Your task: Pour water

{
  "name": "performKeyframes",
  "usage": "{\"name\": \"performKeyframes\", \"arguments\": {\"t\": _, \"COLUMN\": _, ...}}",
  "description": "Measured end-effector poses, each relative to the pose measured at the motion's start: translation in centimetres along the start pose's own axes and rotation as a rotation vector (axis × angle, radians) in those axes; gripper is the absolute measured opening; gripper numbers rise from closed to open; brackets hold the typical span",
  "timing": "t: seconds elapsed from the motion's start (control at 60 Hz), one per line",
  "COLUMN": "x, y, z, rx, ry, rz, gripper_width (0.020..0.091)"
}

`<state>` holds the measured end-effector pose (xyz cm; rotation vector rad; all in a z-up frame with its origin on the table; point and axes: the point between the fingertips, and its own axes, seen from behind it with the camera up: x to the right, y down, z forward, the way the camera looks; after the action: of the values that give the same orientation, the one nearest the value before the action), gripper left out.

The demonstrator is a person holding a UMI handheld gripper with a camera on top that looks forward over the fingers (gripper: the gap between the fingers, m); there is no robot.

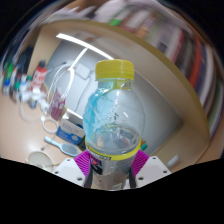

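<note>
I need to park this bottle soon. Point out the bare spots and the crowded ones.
The tool is shut on the bottle, its yellow cap on. Bare tabletop shows left of the bottle, between it and the small items near the left finger. Crowded: the white and blue items by that finger, and the bottles along the far left. Right of the bottle, too little shows to judge.
</note>
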<state>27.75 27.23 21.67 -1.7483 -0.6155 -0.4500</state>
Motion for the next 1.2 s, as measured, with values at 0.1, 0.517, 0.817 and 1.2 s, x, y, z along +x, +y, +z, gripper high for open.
{"name": "performKeyframes", "arguments": {"t": 0.1, "x": 0.7, "y": 4.3, "z": -1.0, "rx": -0.03, "ry": -0.063, "rz": 0.404, "gripper_width": 0.0518}}
{"name": "performKeyframes", "arguments": {"t": 0.517, "x": -3.7, "y": 19.0, "z": -0.5, "rx": -0.053, "ry": -0.108, "rz": 0.658, "gripper_width": 0.0533}}
{"name": "performKeyframes", "arguments": {"t": 0.817, "x": -4.4, "y": 17.9, "z": -0.5, "rx": 0.065, "ry": -0.139, "rz": 0.6, "gripper_width": 0.0555}}
{"name": "performKeyframes", "arguments": {"t": 1.2, "x": -6.5, "y": 21.6, "z": -2.9, "rx": -0.139, "ry": -0.184, "rz": 0.635, "gripper_width": 0.0849}}
